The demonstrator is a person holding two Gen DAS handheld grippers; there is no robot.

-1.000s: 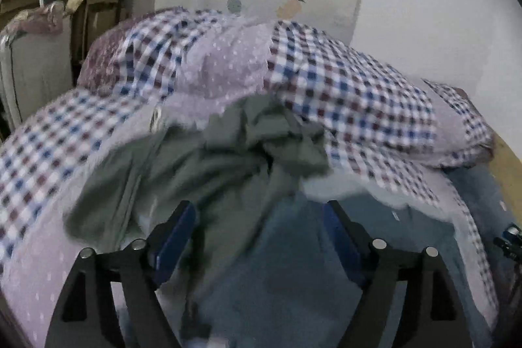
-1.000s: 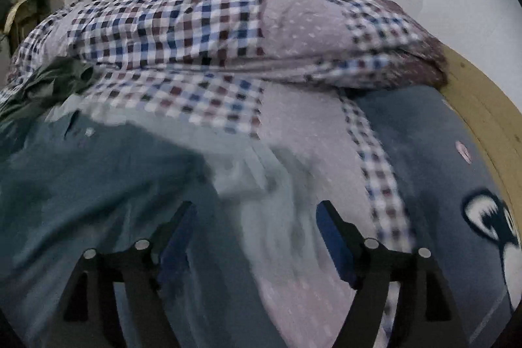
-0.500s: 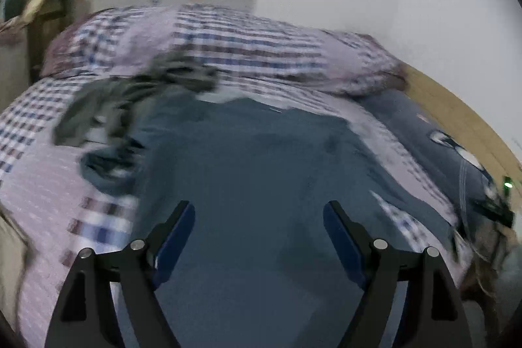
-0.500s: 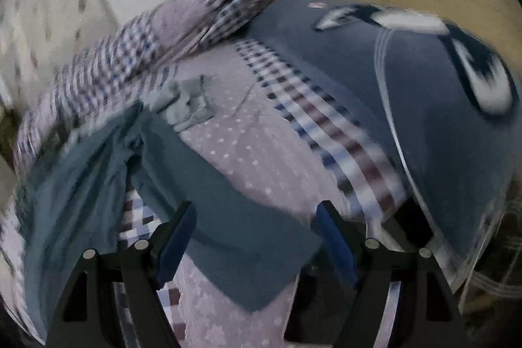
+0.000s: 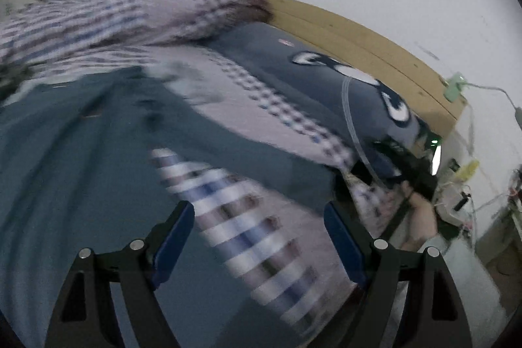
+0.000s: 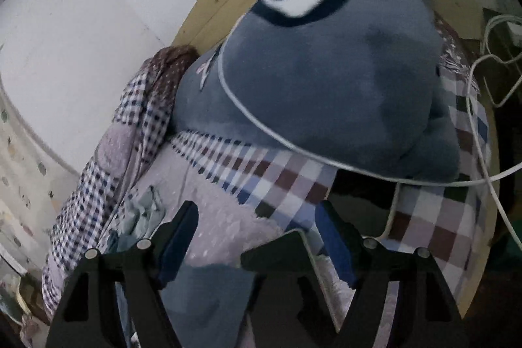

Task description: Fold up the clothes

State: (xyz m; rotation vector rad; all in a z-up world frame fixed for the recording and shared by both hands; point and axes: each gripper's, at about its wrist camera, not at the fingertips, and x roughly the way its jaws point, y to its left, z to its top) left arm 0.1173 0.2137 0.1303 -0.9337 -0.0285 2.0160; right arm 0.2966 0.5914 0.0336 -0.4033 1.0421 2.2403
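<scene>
Left tongs [image 5: 259,237] gape wide and empty above a blue-grey shirt [image 5: 75,172] spread on the bed [image 5: 248,106], its sleeve [image 5: 267,162] running toward 3 o'clock; this view is blurred. A grey plush [image 5: 329,80] lies at 2 o'clock against the wooden headboard [image 5: 368,38]. Right tongs [image 6: 256,237] also stand open, holding nothing, a shirt corner [image 6: 208,289] at 6 o'clock below them, a white cable [image 6: 261,123] draped over the plush.

Your left claw [image 5: 259,237] and right claw [image 6: 257,232]: matt black plastic, blue pads. Teal garment [image 5: 65,152]: soft matt cloth. Checked bedsheet [image 6: 287,181]: woven cotton. Grey pillow [image 6: 326,80]: plush, fuzzy. Headboard [image 5: 359,35]: bare, smooth wood.
</scene>
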